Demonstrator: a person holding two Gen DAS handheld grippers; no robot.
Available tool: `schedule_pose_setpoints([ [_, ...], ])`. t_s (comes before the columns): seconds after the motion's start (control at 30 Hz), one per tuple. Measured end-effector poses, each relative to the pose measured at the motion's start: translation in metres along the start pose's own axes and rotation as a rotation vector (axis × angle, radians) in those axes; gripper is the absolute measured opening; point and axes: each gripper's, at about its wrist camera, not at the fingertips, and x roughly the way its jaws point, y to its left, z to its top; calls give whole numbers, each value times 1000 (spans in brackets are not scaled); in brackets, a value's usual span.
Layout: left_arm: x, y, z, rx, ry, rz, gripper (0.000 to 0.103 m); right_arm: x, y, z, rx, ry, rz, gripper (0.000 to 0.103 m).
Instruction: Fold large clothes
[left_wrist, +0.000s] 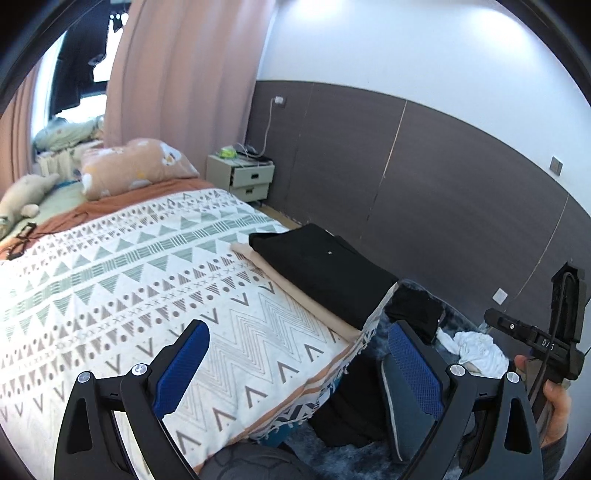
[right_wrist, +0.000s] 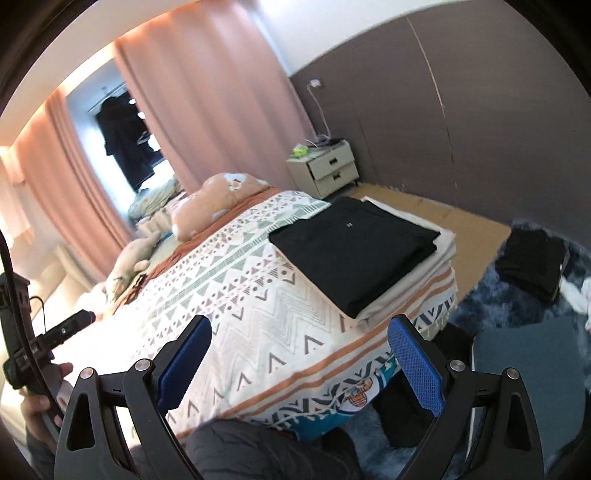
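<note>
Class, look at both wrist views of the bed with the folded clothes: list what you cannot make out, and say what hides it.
- Beige garment: right wrist view, mostly covered by the folded black garment; type unknown.
- Black logo mark: left wrist view, too small to read.
- Dark pile on the rug: right wrist view, blurred near the edge; number of pieces unclear.
- White cloth: left wrist view, crumpled, partly behind the right tongs' handle.

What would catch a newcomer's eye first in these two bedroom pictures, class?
The eye lands on the folded black garment, stacked on a folded beige one at the near right corner of the patterned bedspread. Next come the left gripper and right gripper, both open and empty above the bed's edge. More dark and white clothes lie on the blue rug.
</note>
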Motion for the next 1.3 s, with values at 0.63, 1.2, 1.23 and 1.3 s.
schedule_pose_setpoints([
  [0.63,-140,-17,-84,82,-206,234,98,-82,69,-57,-249,-77,91,97],
  [1.2,-186,-17,-178,13,-264,298,98,-107,93,-125,-348,-95,118,97],
  [1.23,-188,-15,-184,5,-269,299,98,-106,94,-130,-351,-90,117,97],
  [1.3,-193,-12,-193,-13,-276,302,98,-104,94,-139,-353,-84,117,97],
])
